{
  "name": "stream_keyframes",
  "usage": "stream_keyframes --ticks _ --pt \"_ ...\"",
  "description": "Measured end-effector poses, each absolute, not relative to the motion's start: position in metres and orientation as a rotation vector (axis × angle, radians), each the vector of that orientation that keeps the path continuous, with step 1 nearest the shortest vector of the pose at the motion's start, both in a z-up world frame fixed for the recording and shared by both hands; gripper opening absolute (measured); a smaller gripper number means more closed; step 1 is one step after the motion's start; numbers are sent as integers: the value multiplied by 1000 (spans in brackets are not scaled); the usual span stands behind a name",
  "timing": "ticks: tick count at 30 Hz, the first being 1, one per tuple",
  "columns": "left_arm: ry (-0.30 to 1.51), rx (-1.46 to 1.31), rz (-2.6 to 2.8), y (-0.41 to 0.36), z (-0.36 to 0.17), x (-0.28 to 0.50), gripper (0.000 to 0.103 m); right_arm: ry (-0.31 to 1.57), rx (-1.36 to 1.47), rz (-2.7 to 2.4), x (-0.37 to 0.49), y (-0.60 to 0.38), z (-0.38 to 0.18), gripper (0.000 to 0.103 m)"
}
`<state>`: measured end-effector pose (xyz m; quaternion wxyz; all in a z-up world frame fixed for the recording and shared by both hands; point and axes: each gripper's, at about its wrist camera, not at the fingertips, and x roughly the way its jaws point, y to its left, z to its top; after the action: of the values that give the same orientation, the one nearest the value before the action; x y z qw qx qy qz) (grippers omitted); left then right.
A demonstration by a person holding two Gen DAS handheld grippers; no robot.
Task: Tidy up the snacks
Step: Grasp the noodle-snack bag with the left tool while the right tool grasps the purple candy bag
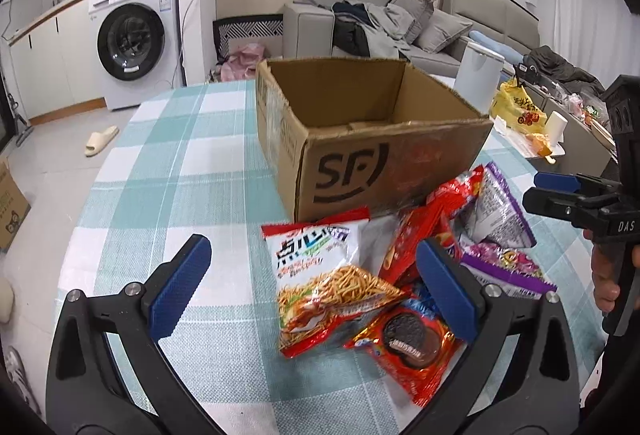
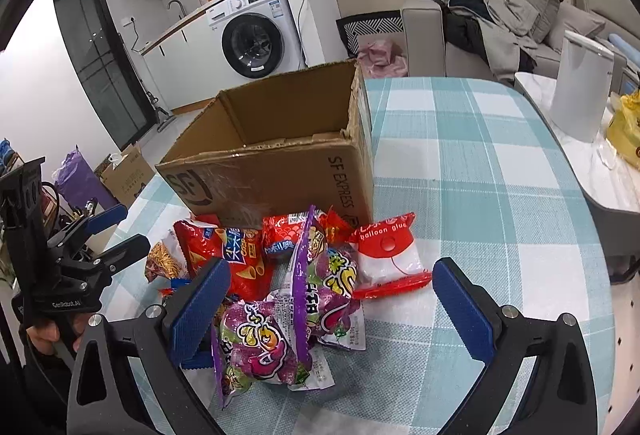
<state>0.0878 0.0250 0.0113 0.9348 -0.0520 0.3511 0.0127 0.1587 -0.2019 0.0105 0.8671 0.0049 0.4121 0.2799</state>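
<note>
An open, seemingly empty SF cardboard box (image 1: 372,139) (image 2: 280,171) stands on the teal-checked table (image 1: 180,155). A heap of snacks lies against its front. The heap holds a noodle-stick bag (image 1: 320,275), a red cookie packet (image 1: 408,351), a red cone-snack bag (image 2: 236,255), purple candy bags (image 2: 260,343) (image 1: 500,211) and a white "balloon glue" pack (image 2: 388,255). My left gripper (image 1: 312,255) hovers open over the noodle-stick bag and cookie packet. Open too, my right gripper (image 2: 330,275) hangs above the purple bags. Neither holds anything.
A white canister (image 2: 580,87) and a yellow bag (image 1: 518,109) sit on a side table to the right. Bare cloth lies left of the box and right of the heap. A sofa (image 1: 420,19) and a washing machine (image 1: 132,43) stand behind.
</note>
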Motion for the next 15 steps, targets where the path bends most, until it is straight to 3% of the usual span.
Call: stream_keyframes --ticks 15 --pt "804 -175 59 45 -17 107 102 951 50 605 167 -197 -11 102"
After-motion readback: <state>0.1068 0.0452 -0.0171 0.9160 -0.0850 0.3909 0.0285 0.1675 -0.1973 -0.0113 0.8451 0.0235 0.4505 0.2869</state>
